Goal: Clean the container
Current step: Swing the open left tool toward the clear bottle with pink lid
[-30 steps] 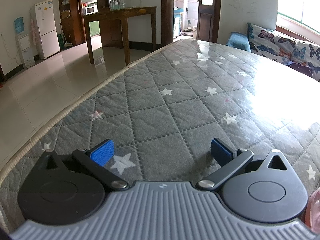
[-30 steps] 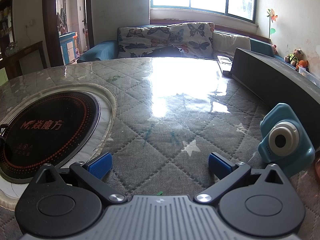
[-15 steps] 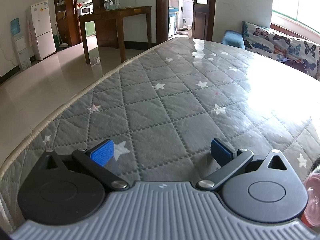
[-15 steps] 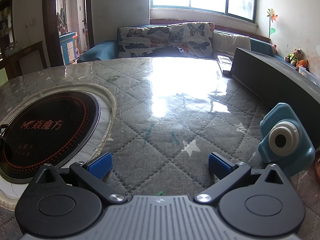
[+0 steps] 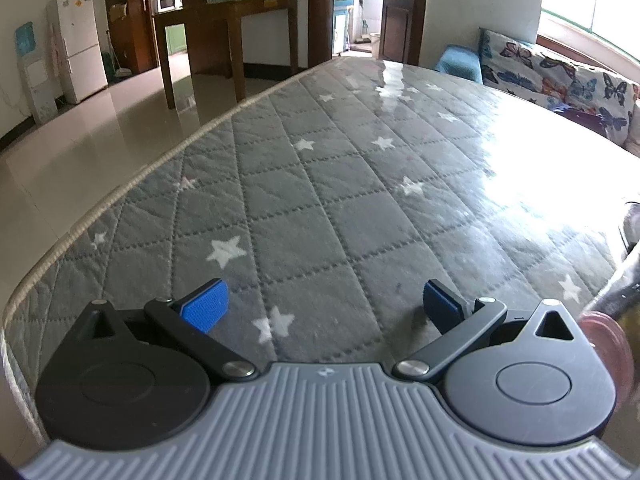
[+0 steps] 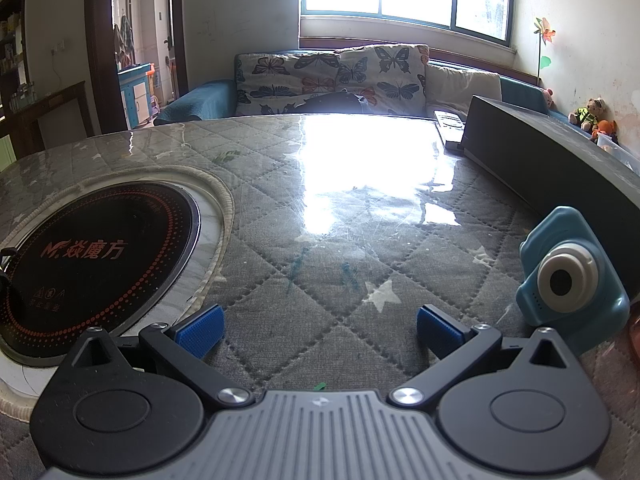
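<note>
Home living-dining room: butterfly-cushioned sofa (image 6: 340, 76), fridge (image 5: 78, 42), quilted table (image 5: 320, 184).

By my right fingers, the black round cooktop (image 6: 92, 264) set in the table reads "焱魔方" in red, after a slanted logo; small marks beneath are too tiny to read.
</note>
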`<state>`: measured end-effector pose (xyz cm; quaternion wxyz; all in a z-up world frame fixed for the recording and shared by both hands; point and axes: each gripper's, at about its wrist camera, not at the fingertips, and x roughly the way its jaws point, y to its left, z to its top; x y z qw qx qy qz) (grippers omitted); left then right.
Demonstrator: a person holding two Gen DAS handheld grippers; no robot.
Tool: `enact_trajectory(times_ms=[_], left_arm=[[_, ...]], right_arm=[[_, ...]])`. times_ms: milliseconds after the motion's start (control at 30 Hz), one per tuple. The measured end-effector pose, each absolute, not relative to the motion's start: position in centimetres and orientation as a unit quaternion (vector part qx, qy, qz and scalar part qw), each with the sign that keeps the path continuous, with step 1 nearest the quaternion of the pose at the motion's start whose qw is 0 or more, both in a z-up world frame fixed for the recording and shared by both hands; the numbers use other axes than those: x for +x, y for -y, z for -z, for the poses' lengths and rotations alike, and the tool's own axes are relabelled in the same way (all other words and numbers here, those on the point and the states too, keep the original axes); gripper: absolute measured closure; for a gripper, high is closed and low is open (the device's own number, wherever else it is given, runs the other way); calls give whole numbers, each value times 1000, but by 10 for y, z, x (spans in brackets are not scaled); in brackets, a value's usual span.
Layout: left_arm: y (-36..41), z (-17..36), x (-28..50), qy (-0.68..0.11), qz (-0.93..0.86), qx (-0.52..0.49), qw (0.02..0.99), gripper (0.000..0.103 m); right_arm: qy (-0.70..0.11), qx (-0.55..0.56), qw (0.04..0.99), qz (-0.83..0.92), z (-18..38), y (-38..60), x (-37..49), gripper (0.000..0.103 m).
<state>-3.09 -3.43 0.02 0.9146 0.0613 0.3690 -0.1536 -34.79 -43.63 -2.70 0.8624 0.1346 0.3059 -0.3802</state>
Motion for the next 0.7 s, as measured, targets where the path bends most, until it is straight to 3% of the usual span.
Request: enact_trajectory(times_ms=[700], left_arm=[[34,-33,-81,-360,129,57,922,0]], right_arm=[[-306,135,863,380,27,436,-348,0]])
